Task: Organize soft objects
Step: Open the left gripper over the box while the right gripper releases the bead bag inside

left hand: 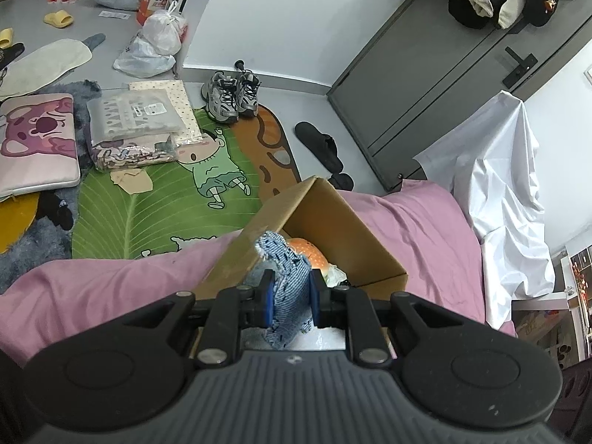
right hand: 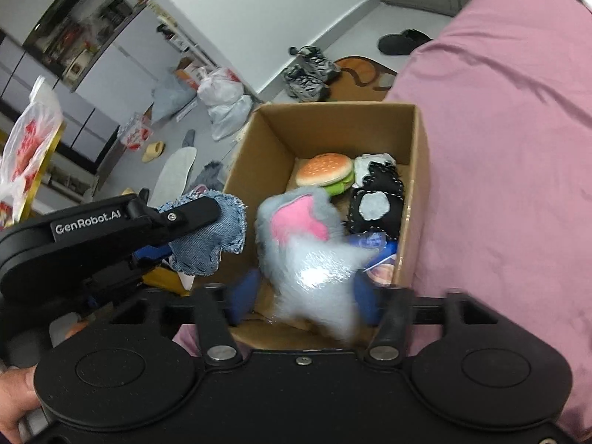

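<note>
Denim piece (left hand: pixel 288 288) pinched by left gripper (left hand: pixel 289 298); only right view shows right gripper (right hand: pixel 307 301) wide, grey plush (right hand: pixel 307 251) between.

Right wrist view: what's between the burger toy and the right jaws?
The blurred grey-and-pink plush, over the cardboard box, sits between the burger toy and the right gripper.

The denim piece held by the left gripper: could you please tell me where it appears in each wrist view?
Left wrist view: the denim piece sits low at centre, clamped between the left gripper's blue pads, before the cardboard box.
Right wrist view: it is left of centre, outside the box's left wall.
Shared landmark: the burger plush inside the box.
</note>
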